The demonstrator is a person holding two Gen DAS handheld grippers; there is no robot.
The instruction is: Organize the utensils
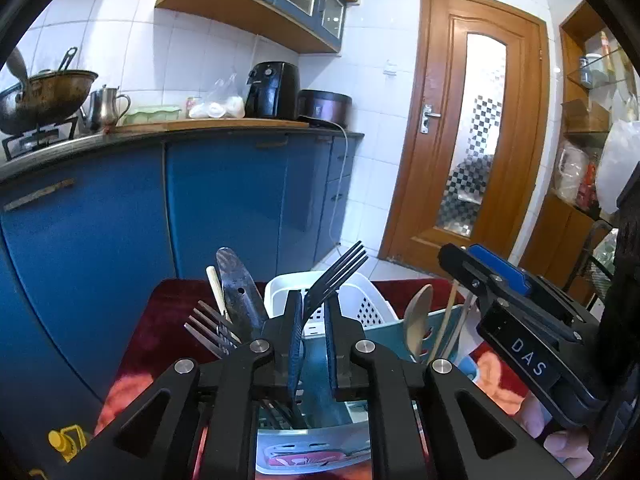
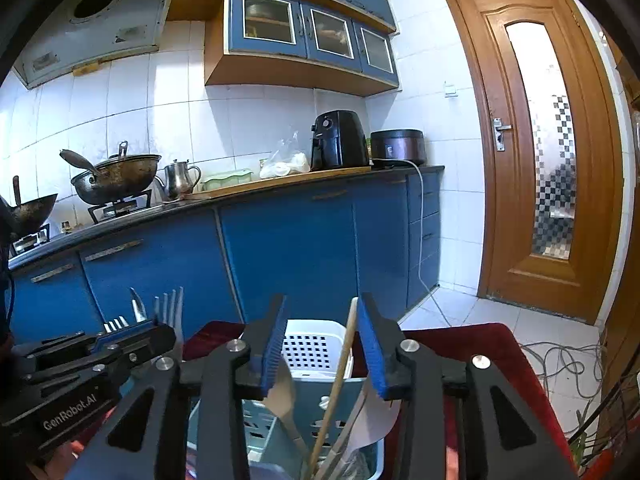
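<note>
1. The upright dark metal fork [image 1: 338, 276] fills the narrow gap of the left gripper [image 1: 313, 320].
2. A thin wooden stick [image 2: 347, 354] crosses the right gripper [image 2: 322, 344] gap.
3. The white perforated plastic basket [image 2: 308, 346] blocks the way ahead.
4. Both grippers crowd side by side.

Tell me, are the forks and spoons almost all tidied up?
Nearly, it seems. Done: forks, a wooden spoon and more stand in the teal holder. In hand: the left gripper loosely brackets a dark fork, the right gripper, open, a wooden stick, both apparently standing in the holder. Left: letting go; no loose utensils show, though the white basket hides its bottom.
</note>
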